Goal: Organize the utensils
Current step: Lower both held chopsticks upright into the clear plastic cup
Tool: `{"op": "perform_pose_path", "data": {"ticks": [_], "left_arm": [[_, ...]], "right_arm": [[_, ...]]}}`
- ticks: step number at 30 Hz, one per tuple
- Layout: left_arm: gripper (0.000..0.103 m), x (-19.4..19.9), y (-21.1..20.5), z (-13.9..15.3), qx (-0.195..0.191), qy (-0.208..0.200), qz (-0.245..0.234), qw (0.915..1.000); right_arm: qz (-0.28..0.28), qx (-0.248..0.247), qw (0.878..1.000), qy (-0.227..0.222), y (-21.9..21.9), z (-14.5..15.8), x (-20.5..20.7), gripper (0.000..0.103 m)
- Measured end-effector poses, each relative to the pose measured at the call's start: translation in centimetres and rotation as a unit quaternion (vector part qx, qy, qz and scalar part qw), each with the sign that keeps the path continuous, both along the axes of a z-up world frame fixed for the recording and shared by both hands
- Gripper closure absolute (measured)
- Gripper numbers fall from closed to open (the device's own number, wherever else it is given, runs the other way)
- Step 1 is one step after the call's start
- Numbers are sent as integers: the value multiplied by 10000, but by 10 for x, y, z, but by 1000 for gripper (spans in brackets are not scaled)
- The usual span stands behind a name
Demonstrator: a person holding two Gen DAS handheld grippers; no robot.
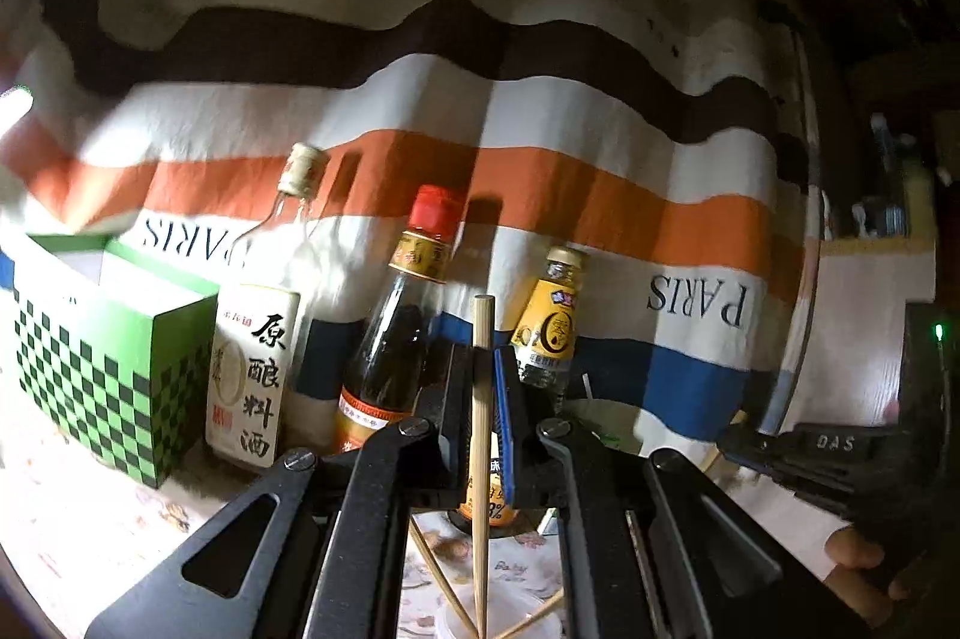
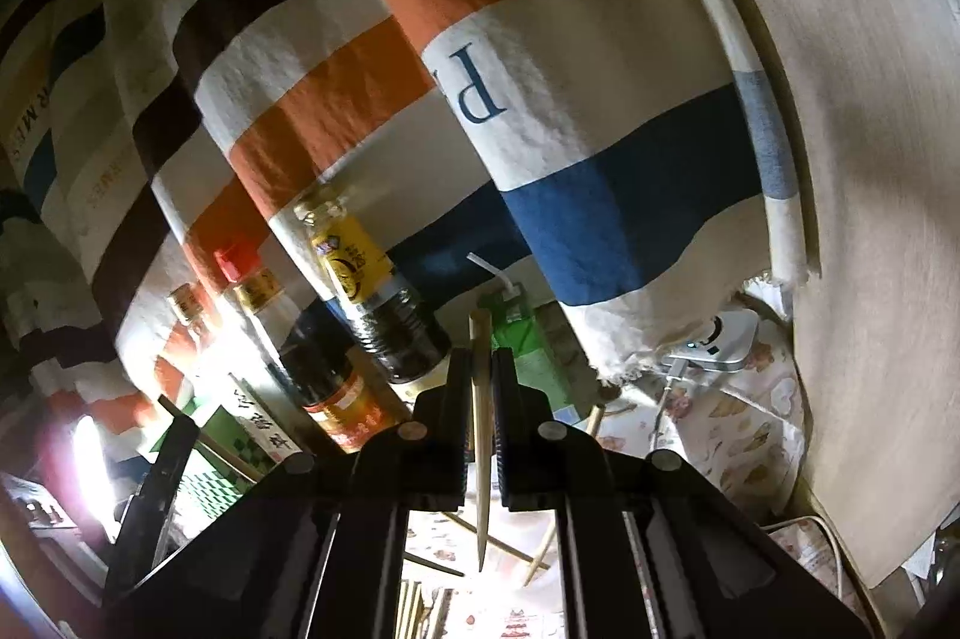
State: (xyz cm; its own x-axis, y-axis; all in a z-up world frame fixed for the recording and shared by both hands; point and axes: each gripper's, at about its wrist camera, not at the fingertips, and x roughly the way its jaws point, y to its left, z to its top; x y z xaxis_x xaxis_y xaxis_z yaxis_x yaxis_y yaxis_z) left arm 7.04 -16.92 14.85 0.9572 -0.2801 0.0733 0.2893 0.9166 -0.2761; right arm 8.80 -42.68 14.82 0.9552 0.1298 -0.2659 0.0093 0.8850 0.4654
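A chopstick (image 1: 480,435) is clamped upright in the left gripper (image 1: 483,387), another chopstick (image 2: 481,417) in the right gripper (image 2: 480,393); loose sticks (image 1: 444,588) lie below the left gripper.

Backdrop: striped white, orange, brown and blue "PARIS" cloth (image 1: 540,171)
Left: green-and-white checkered box (image 1: 114,357)
Bottles: clear white-labelled cooking-wine bottle (image 1: 255,339); red-capped dark sauce bottle (image 1: 396,333); yellow-labelled gold-capped bottle (image 1: 549,321)
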Motion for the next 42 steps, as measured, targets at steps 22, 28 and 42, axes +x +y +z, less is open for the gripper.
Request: {"op": "perform_pose_path", "data": {"ticks": [22,28,42], "left_arm": [[97,23,-8,-11,-370,149,251,9989],[97,32,-7,-13,-444,214,298,9983],[97,54,27,-28,-1279,714,180,9890]], "right_arm": [[-286,-229,9918,1227,1,-42,52,95],[-195,-238,9900,1377,3,-49,58,95],[-155,-189,9851,1703,3,-68,75,95]]}}
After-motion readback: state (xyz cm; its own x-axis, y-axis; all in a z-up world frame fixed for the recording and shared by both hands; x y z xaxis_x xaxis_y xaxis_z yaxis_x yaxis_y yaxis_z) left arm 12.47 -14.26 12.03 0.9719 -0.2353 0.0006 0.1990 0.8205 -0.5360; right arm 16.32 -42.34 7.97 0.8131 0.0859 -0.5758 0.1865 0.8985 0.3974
